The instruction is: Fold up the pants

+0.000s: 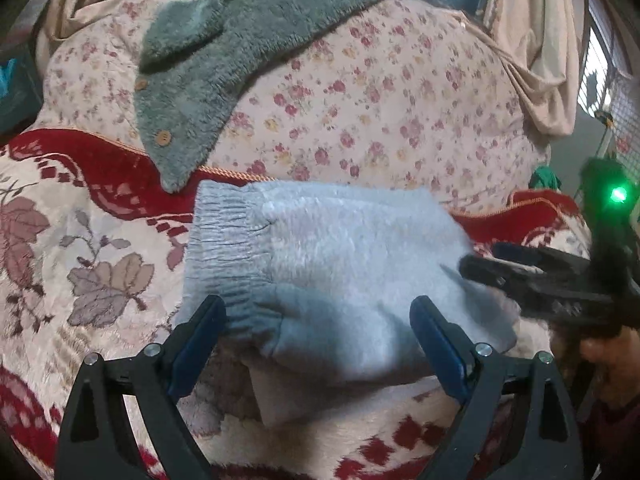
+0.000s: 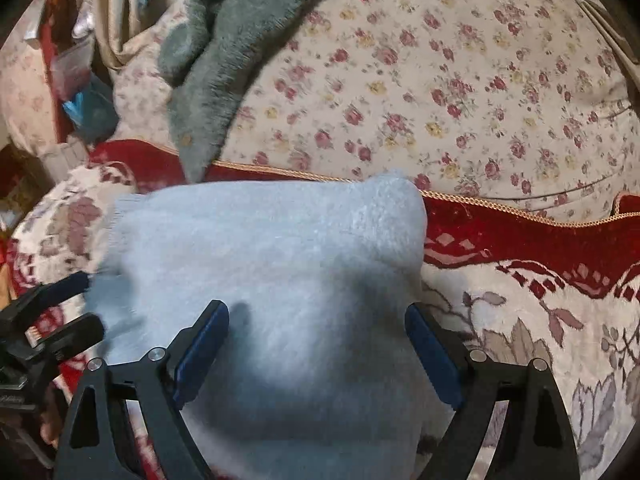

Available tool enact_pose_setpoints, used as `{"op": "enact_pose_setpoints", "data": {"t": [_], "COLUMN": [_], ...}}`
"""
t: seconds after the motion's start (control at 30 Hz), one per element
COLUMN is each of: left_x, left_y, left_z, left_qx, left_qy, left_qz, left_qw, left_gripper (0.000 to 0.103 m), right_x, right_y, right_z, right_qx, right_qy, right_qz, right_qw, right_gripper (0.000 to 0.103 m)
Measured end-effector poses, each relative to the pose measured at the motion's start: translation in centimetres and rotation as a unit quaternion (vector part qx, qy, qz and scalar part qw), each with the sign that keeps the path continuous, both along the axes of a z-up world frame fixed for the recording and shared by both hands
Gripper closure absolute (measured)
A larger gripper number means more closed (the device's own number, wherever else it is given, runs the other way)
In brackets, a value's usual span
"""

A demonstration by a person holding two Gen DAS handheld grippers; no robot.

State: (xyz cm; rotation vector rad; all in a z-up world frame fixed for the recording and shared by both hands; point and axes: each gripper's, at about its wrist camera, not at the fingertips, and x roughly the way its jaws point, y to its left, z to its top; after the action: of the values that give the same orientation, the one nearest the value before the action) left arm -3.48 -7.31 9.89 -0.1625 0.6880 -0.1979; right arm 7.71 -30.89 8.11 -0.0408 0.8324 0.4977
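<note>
The pale grey fleece pants (image 1: 332, 264) lie folded into a thick bundle on the red and cream floral blanket (image 1: 80, 240), with the ribbed waistband (image 1: 224, 248) to the left. My left gripper (image 1: 318, 320) is open over the near edge of the bundle, its blue pads either side of the fabric. My right gripper (image 2: 316, 328) is open above the same pants (image 2: 272, 260). It also shows in the left wrist view (image 1: 532, 276) at the bundle's right edge. The left gripper shows in the right wrist view (image 2: 60, 304) at the bundle's left edge.
A grey-green fluffy cardigan (image 1: 224, 52) with wooden buttons lies on a rose-print quilt (image 1: 380, 100) behind the pants. Beige curtains (image 1: 532, 40) and a window are at the back. Boxes and blue bags (image 2: 88, 108) stand at the far left of the right wrist view.
</note>
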Motion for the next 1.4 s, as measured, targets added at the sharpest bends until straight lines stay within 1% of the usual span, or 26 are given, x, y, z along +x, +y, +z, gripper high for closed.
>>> {"op": "enact_pose_setpoints", "data": {"t": [0.1,0.17,0.23,0.3,0.4,0.5,0.63,0.73,0.87,0.97,1.03,1.1,1.17,1.23,1.3,1.4], "left_x": [-0.6,-0.9,-1.5,-1.9,-2.4,-2.7,-3.0,-3.1,-3.3,-2.8,-1.9,-0.9,0.3,1.8,3.2,5.3], "left_y": [-0.7,-1.3,-2.0,-2.4,-2.5,-2.6,-2.7,-2.7,-2.5,-1.3,0.0,1.6,3.1,4.4,5.4,6.2], "left_z": [0.7,1.0,1.5,1.8,2.1,2.4,2.5,2.6,2.5,2.3,2.1,1.8,1.4,0.8,0.1,-1.5], "left_qx": [0.011,0.020,0.028,0.027,0.023,0.025,0.028,0.028,0.025,0.008,-0.004,-0.016,-0.032,-0.064,-0.098,-0.122], "left_qy": [-0.013,-0.016,-0.026,-0.030,-0.035,-0.036,-0.034,-0.033,-0.032,-0.022,-0.008,0.002,0.014,0.033,0.048,0.075], "left_qz": [0.021,0.035,0.045,0.048,0.060,0.072,0.075,0.076,0.076,0.072,0.066,0.071,0.071,0.058,0.041,0.028], "left_qw": [0.9996,0.9991,0.9983,0.9980,0.9973,0.9965,0.9962,0.9962,0.9963,0.9972,0.9978,0.9974,0.9969,0.9957,0.9932,0.9893], "left_gripper": [0.010,0.010,0.010,0.005,0.004,0.004,0.004,0.004,0.004,0.000,0.000,0.000,0.000,0.000,0.000,0.000], "right_x": [-2.3,-3.5,-4.5,-5.0,-5.2,-5.7,-6.2,-6.3,-6.2,-5.2,-4.0,-2.9,-1.3,0.3,2.0,3.7], "right_y": [-0.1,-0.3,-0.5,-1.0,-1.9,-2.2,-2.0,-2.0,-2.0,-2.6,-3.4,-4.3,-5.4,-6.5,-7.5,-8.0], "right_z": [1.5,2.2,2.8,3.2,3.3,3.3,2.9,2.6,2.2,1.6,0.8,0.0,-1.2,-2.6,-4.3,-6.0], "right_qx": [0.000,0.015,0.019,0.031,0.054,0.068,0.066,0.083,0.092,0.104,0.100,0.097,0.100,0.113,0.138,0.177], "right_qy": [-0.041,-0.057,-0.072,-0.078,-0.058,-0.053,-0.040,-0.024,-0.011,0.010,0.027,0.039,0.061,0.089,0.123,0.163], "right_qz": [0.015,0.021,0.014,0.005,0.003,0.006,0.009,0.008,0.012,0.006,-0.007,-0.021,-0.033,-0.050,-0.060,-0.054], "right_qw": [0.999,0.998,0.997,0.997,0.997,0.996,0.997,0.996,0.996,0.995,0.995,0.994,0.993,0.988,0.981,0.969], "right_gripper": [0.010,0.010,0.010,0.010,0.010,0.010,0.010,0.010,0.010,0.010,0.010,0.008,0.008,0.006,0.006,0.004]}}
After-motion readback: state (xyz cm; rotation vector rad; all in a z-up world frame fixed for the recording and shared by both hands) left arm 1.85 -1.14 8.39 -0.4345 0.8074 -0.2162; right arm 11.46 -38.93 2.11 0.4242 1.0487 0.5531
